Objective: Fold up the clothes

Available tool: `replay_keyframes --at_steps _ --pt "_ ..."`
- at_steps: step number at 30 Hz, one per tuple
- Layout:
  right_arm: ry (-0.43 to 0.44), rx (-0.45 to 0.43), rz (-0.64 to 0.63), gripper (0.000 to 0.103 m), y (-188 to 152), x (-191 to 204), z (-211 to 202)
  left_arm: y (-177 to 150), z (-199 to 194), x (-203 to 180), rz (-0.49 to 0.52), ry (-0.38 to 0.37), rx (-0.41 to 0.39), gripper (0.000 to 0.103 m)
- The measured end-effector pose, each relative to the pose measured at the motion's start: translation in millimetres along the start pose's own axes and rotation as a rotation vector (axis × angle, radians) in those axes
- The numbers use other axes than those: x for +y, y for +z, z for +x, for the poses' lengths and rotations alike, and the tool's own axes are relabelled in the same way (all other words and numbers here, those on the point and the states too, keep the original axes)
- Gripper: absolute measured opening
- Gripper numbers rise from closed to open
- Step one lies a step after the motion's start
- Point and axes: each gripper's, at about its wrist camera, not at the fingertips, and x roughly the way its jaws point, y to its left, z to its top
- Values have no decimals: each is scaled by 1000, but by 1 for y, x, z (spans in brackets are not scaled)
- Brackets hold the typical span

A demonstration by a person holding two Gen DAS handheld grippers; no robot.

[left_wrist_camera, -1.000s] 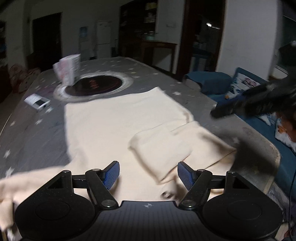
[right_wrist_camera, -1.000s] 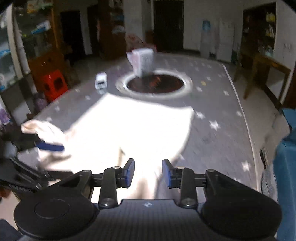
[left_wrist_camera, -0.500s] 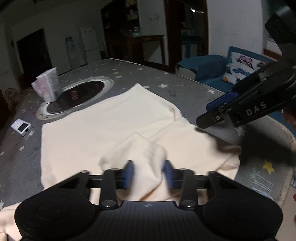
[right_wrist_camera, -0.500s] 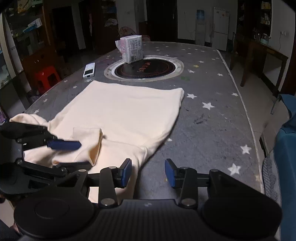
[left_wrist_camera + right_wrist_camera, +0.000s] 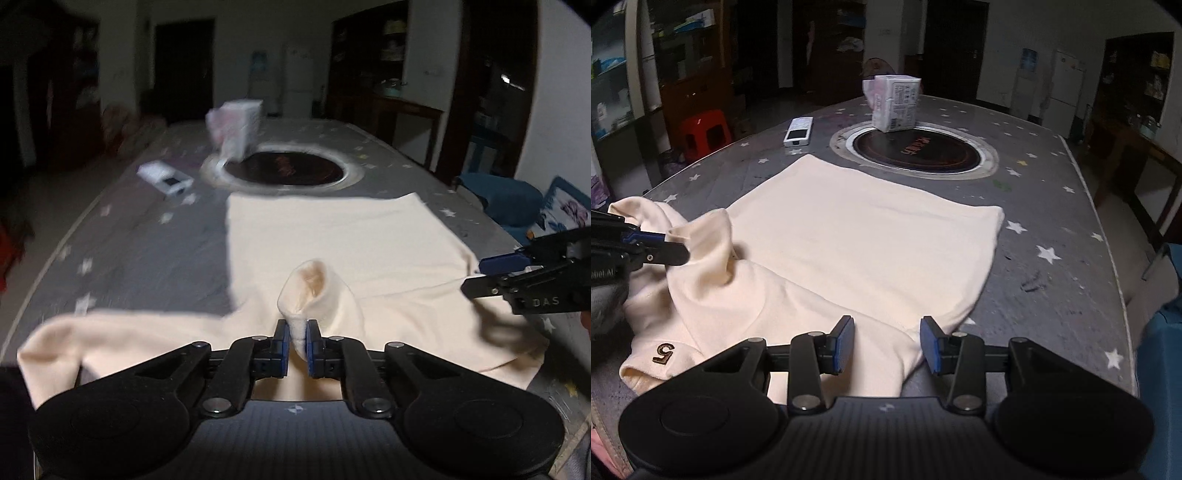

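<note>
Pinching a raised fold of cream cloth, the left tongs (image 5: 297,341) have their blue pads pressed tight on the sleeve cuff (image 5: 308,291), which stands up above them like a small open tube. In the right wrist view the same tongs (image 5: 670,245) enter from the left edge, gripping that lifted cuff (image 5: 709,236) over the garment's near left part. The right tongs (image 5: 886,345) are spread wide, with nothing between the pads, poised over the near edge of the cream sweater (image 5: 857,236); seen from the left wrist camera they (image 5: 487,273) reach in from the right, their black body printed with the letters "DAS".

The sweater lies mostly flat on the grey surface (image 5: 1052,206), which is patterned with white stars. A dark figure "5" (image 5: 663,353) is stitched on the sleeve end nearest the camera at lower left. Beyond the garment sits a round black hotplate (image 5: 916,149) set in a pale ring, with reddish characters across it that I cannot read. A wrapped white pack (image 5: 895,101) stands on its far rim, covered in small print too fine to make out. A white remote control (image 5: 799,131) lies to the left of the hotplate. A red stool (image 5: 705,129) stands on the floor past the surface's left edge.
</note>
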Motion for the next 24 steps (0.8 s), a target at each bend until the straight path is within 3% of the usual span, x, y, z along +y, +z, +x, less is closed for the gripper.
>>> replay_keyframes --at_steps 6,11,15,19,24 --pt "17 19 -55 37 1 1 9 -8 -2 24 -68 -6 45 20" --pt "-4 42 -23 13 1 -7 8 -8 -10 30 -96 29 29 24" --pt "-30 52 -15 13 -3 -11 6 -3 -19 29 -103 52 -10 24" --pt "-44 42 -20 13 -1 -6 2 5 -20 16 -73 -10 -34 24" --pt "-2 16 -14 15 4 0 1 10 -5 -9 -3 -95 -31 34"
